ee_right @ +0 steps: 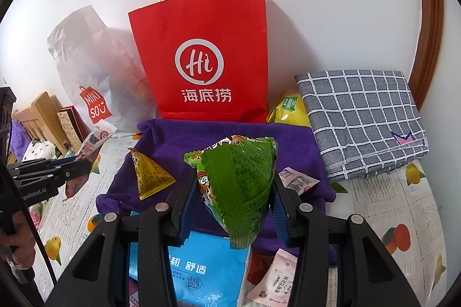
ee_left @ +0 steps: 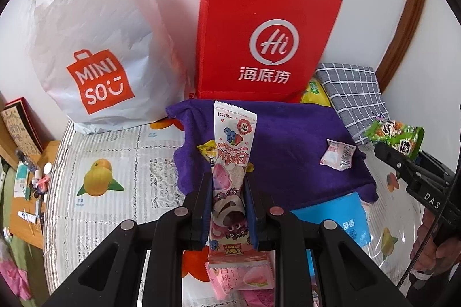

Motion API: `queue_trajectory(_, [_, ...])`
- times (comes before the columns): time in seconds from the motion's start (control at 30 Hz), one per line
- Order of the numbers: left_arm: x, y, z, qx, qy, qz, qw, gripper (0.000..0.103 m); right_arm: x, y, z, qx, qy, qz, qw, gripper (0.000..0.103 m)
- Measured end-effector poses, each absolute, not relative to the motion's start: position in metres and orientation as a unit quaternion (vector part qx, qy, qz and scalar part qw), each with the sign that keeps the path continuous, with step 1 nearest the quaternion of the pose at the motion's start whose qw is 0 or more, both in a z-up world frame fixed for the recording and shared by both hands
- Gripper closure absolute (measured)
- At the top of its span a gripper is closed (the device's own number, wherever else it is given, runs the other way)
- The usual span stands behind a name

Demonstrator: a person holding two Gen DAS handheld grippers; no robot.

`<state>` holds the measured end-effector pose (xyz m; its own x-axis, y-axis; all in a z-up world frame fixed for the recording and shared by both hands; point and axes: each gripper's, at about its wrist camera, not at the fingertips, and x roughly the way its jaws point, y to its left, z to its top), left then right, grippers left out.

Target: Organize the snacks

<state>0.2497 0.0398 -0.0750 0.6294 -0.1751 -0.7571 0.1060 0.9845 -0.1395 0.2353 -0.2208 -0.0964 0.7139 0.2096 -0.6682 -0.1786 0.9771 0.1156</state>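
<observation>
Left tongs (ee_left: pixel 227 191) clenched on long pink snack stick (ee_left: pixel 230 160), held above purple towel (ee_left: pixel 288 134) on worktop. Right tongs (ee_right: pixel 236 191) gripped green snack pouch (ee_right: pixel 239 186) over same towel. Red paper bag (ee_right: pixel 201 47) stood upright behind, against wall.
</observation>
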Motion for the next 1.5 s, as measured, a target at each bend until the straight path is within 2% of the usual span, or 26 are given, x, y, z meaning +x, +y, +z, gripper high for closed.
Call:
queue_trajectory(0.87, [0.304, 0.065, -0.117, -0.097, 0.467, -0.041, 0.878, 0.083, 0.296, -0.225, -0.171, 0.036, 0.429, 0.120, 0.894, 0.057])
queue_trajectory(1.5, [0.328, 0.060, -0.135, -0.133, 0.484, -0.049, 0.864, 0.083, 0.313, -0.223, -0.194, 0.032, 0.453, 0.124, 0.882, 0.057])
